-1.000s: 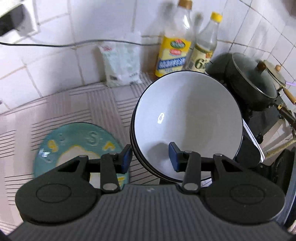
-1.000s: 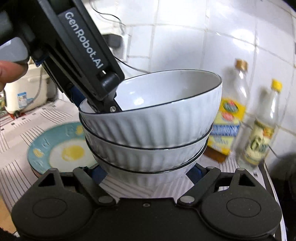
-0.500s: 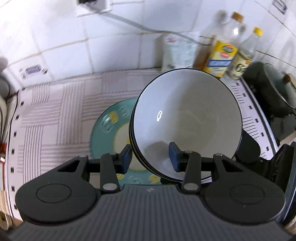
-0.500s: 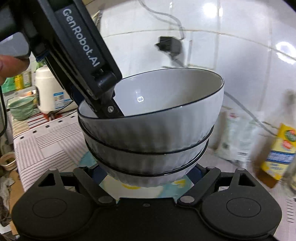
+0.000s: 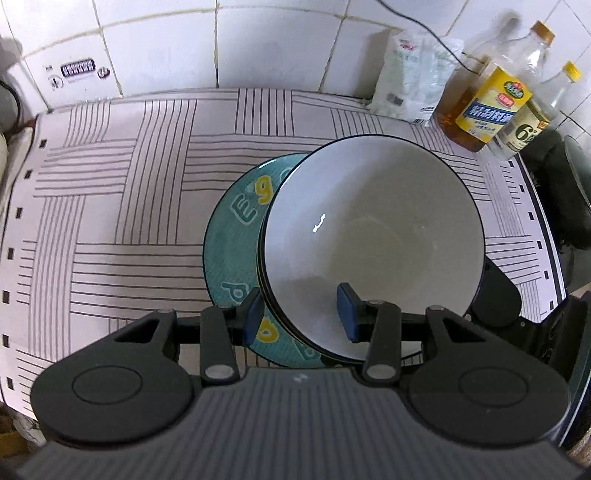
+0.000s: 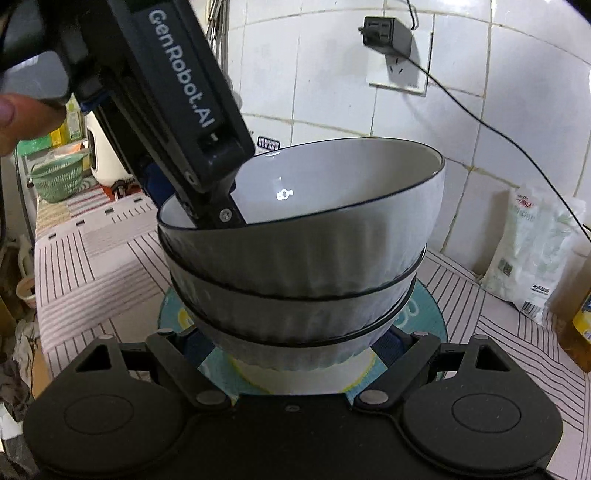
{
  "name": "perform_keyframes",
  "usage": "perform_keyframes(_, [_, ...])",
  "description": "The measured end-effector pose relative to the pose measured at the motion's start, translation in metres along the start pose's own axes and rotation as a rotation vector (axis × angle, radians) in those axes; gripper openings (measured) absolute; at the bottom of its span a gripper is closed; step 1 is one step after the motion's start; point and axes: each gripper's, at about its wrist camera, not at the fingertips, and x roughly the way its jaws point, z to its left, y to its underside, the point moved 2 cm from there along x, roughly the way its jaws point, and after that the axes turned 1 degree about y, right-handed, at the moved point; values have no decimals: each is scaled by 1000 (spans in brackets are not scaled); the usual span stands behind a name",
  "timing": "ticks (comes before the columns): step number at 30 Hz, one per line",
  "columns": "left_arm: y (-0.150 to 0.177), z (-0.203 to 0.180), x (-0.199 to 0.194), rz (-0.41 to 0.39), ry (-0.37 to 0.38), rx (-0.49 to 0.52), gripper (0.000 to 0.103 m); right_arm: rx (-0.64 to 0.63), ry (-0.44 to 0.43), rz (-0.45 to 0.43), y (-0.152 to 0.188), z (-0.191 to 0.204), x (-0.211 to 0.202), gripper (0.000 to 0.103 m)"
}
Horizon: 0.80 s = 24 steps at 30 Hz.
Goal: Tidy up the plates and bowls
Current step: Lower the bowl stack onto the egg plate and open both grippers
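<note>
A stack of three white ribbed bowls with dark rims (image 5: pixel 373 236) (image 6: pixel 303 258) hangs just above a teal plate with yellow letters (image 5: pixel 231 240) (image 6: pixel 424 317) on the striped counter mat. My left gripper (image 5: pixel 301 314) is shut on the near rim of the stack, one finger inside the top bowl and one outside. My right gripper (image 6: pixel 291 350) is shut on the lowest bowl's base from both sides. The left gripper's body (image 6: pixel 177 96) shows in the right wrist view, reaching into the top bowl.
Two oil bottles (image 5: pixel 491 103) and a white bag (image 5: pixel 410 74) stand at the back right by the tiled wall. A dark pot (image 5: pixel 569 192) sits at the right edge. A green colander (image 6: pixel 59 177) and white cooker (image 6: pixel 103 155) stand far left. A charger (image 6: pixel 388 31) hangs plugged in.
Both grippers have carried the bowl stack left and down, from beside the bottles to over the teal plate. The grips have not changed.
</note>
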Motion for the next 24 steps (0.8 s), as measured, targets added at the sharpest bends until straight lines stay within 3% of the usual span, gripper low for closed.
perform_keyframes(6, [-2, -2, 14, 23, 6, -10, 41, -24, -15, 31, 6, -3, 10, 90])
perform_keyframes(24, [-8, -3, 19, -16, -32, -58, 41, 71, -34, 106, -3, -11, 24, 91])
